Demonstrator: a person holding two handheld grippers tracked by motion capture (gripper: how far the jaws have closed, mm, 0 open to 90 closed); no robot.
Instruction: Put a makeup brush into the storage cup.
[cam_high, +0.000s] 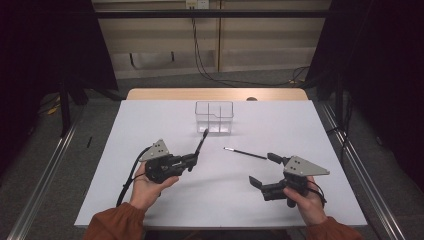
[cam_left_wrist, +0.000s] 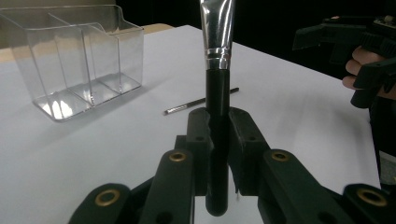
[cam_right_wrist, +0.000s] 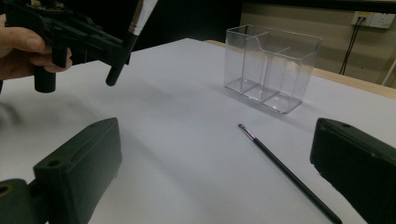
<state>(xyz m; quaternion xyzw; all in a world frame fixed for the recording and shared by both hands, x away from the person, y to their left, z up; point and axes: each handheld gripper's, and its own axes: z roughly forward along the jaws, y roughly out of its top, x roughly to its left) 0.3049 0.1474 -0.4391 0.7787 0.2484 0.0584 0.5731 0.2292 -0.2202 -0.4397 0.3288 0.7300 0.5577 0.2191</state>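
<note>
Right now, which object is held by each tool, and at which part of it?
The left tool grips a makeup brush by its black handle, near the lower end. The right tool is open and holds nothing.

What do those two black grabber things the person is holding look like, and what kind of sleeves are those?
Each gripper, left gripper and right gripper, is chunky black plastic with two blocky jaws. A grey three-cornered plate dotted with small holes sits on top of each. Brass-coloured rings mark the joints. A black cable trails from the left one. The sleeves are rust-orange, gathered at the cuffs.
</note>
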